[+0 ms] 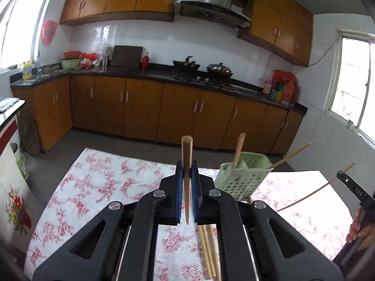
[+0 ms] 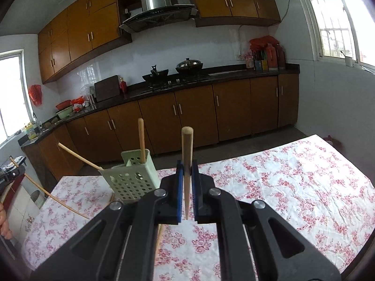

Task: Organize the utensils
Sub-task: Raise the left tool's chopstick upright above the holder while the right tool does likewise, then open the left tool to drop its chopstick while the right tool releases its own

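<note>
1. Left gripper [image 1: 186, 175]: blue fingers [image 1: 179, 194] closed tight on one wooden chopstick [image 1: 186, 154], blunt end forward, tapered tip toward the camera.
2. Right gripper [image 2: 186, 175]: closed likewise on a second chopstick [image 2: 187, 154], same attitude.
3. Risk: each stick was pinched on a narrow tapered section; a tilt could let it pivot or slip out.
4. Green perforated holder [image 1: 243, 178]: stood on the floral table [image 1: 98, 180], between the two grippers, one utensil handle [image 1: 238, 149] already inside.
5. Risk: both sticks lowered together could collide or knock the light holder over.
6. Loose chopsticks [image 1: 208, 253] lay on the table beneath the left gripper.
</note>
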`<state>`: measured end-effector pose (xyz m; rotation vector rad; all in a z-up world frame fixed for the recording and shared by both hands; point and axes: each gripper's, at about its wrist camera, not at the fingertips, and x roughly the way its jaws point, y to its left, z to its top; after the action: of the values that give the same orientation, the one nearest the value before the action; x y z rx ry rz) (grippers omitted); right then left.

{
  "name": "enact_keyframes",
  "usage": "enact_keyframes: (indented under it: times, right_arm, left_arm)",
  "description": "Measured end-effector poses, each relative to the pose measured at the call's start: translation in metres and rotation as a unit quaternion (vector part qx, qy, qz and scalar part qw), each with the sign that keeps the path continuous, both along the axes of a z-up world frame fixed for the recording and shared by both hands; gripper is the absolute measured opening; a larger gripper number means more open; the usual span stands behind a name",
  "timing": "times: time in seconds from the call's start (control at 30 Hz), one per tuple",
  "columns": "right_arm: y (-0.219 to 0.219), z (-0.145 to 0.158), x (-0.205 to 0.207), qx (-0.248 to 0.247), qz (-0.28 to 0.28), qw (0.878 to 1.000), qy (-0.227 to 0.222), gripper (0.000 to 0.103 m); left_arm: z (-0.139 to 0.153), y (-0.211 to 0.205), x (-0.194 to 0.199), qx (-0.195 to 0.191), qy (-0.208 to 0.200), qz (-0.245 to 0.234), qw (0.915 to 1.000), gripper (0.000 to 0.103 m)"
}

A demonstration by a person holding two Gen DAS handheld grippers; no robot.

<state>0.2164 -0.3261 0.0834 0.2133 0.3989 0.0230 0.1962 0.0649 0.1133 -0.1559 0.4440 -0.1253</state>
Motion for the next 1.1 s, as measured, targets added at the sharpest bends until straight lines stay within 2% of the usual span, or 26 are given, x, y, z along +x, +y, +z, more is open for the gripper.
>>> enact_keyframes:
  times: [0.23,0.4,0.53,0.73,0.87,1.1]
  right_arm:
    - [0.010,0.060,-0.012,0.031,0.051,0.996,-0.067,0.008]
    - [0.027,0.087,-0.004,0.019,0.064,0.992,-0.107,0.008]
    - [0.040,0.091,0.017,0.007,0.066,0.992,-0.110,0.008]
    - [0.050,0.070,0.067,-0.002,0.065,0.995,-0.079,0.008]
    - [0.059,0.051,0.091,0.006,0.072,0.996,-0.044,0.008]
    - [0.066,0.028,0.112,0.003,0.078,0.997,-0.012,0.008]
  left_arm:
    - [0.053,-0.033,-0.002,-0.019,-0.057,-0.043,0.9973,0.007]
    - [0.080,-0.056,0.012,-0.033,-0.101,-0.033,0.9938,0.007]
    - [0.092,-0.070,0.032,-0.040,-0.128,-0.013,0.9909,0.007]
    - [0.078,-0.079,0.062,-0.043,-0.143,0.018,0.9886,0.007]
    - [0.057,-0.085,0.081,-0.041,-0.113,0.014,0.9926,0.007]
    - [0.027,-0.092,0.098,-0.032,-0.063,0.000,0.9975,0.007]
